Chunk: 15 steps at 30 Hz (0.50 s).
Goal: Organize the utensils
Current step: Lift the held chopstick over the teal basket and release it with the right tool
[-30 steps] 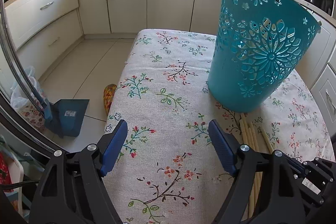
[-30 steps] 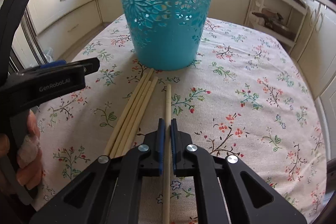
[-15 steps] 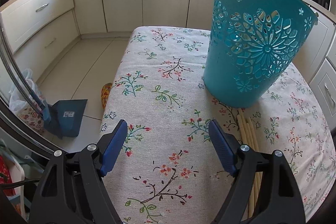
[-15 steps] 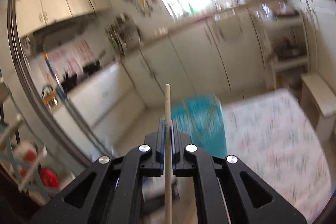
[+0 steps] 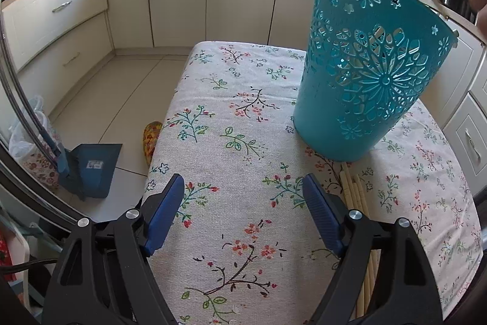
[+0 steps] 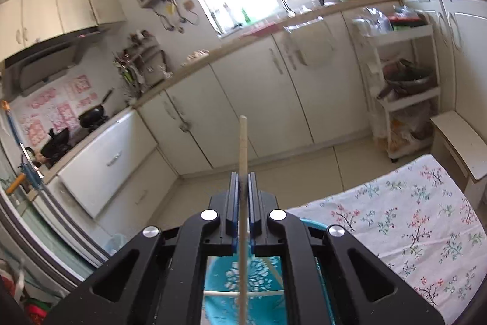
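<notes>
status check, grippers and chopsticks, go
Right gripper shut on one chopstick, above the teal basket. Left gripper open, empty. Remaining chopsticks on the tablecloth by the basket. Nothing in the way.

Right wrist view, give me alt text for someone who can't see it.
The right gripper is shut on a wooden chopstick, held above a teal basket. A floral tablecloth lies lower right, with kitchen cabinets behind.

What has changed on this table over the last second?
The right hand-held gripper, shut on one chopstick, has lifted it off the tablecloth and now holds it above the teal basket. The open left hand-held gripper, the basket and the other chopsticks stayed put.
</notes>
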### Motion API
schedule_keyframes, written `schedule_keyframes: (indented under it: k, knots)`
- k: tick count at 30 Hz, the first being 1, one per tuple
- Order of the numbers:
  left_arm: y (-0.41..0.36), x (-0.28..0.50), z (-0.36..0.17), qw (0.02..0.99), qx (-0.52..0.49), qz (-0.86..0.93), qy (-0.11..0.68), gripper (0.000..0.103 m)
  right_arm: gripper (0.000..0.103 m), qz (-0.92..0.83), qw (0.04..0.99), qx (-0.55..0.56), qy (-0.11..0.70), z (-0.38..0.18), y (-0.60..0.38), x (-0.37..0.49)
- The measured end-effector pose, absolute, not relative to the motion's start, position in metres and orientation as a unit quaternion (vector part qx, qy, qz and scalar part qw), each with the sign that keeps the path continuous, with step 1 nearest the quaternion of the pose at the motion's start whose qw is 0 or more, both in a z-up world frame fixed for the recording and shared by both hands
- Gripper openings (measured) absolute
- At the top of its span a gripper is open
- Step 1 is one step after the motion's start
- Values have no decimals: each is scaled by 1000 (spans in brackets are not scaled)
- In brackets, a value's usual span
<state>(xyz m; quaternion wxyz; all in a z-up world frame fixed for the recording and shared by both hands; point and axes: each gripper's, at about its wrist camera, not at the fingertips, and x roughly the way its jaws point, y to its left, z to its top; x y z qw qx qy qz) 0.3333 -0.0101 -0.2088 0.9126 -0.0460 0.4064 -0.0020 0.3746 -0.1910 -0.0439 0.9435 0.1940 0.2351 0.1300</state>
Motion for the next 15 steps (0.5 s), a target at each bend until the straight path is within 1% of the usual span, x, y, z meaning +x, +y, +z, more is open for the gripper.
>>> schedule_keyframes:
  k: [7, 11, 12, 14, 15]
  knots:
    - [-10, 332, -209, 913, -50, -4, 404, 77, 7, 137, 944, 157, 255, -55, -186, 367]
    - [-9, 333, -209, 913, -50, -1, 405, 77, 7, 137, 937, 164, 276, -59, -188, 374]
    - [-9, 333, -209, 913, -50, 0, 406, 77, 8, 139, 934, 162, 286, -60, -188, 376]
    - [-8, 333, -209, 912, -50, 1, 406, 77, 13, 144, 929, 151, 307, -63, -184, 380]
    - [-8, 333, -209, 912, -49, 1, 406, 77, 21, 147, 925, 147, 317, -64, -182, 383]
